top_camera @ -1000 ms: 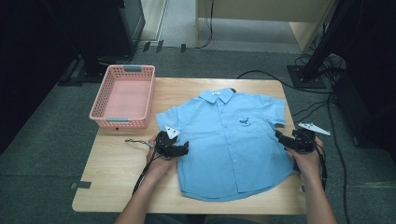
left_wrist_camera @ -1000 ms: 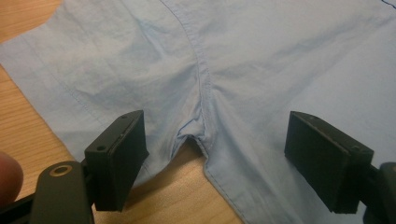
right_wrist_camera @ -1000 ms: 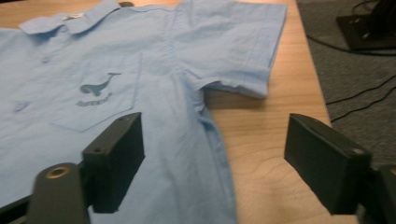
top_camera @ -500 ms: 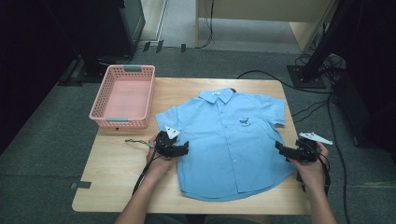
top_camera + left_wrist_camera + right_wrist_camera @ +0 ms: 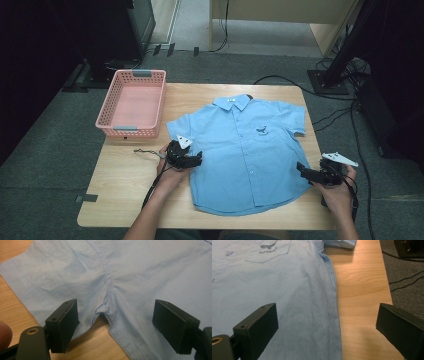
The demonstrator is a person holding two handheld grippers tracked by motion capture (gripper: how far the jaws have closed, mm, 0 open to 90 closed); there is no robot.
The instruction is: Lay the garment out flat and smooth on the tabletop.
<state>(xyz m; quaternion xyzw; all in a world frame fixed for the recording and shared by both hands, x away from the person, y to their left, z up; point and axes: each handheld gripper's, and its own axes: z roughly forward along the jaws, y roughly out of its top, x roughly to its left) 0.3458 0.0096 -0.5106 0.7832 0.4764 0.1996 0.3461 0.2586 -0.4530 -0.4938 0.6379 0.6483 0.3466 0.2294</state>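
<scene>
A light blue short-sleeved shirt (image 5: 247,150) lies flat and face up in the middle of a wooden desk (image 5: 120,200), collar toward the top of the frame and hem toward the bottom, so its long axis runs up and down the picture. A pink basket (image 5: 131,103) sits on the desk's upper left corner, well apart from the work.

The left hand-held gripper (image 5: 192,160) sits at the shirt's left edge, about midway down the frame, pointing right into the cloth. In the left gripper view its jaws stand wide apart, one on each side of the armpit (image 5: 103,312), where the sleeve seam meets the side seam. The cloth lies between them but is not pinched. The left hand (image 5: 167,172) and forearm come up from the bottom of the frame.

The right hand-held gripper (image 5: 306,172) is at the lower right, just beside the shirt's right side edge and lower down than the left one. It points left toward the cloth. In the right gripper view (image 5: 327,332) its jaws are also wide, straddling the side seam (image 5: 335,315), with shirt to the left and bare desk to the right. The chest pocket (image 5: 268,252) shows in the upper left of that view.

The left hand-held gripper looks nearer to a hold, already set over the armpit. Each would likely close on its own side edge.
</scene>
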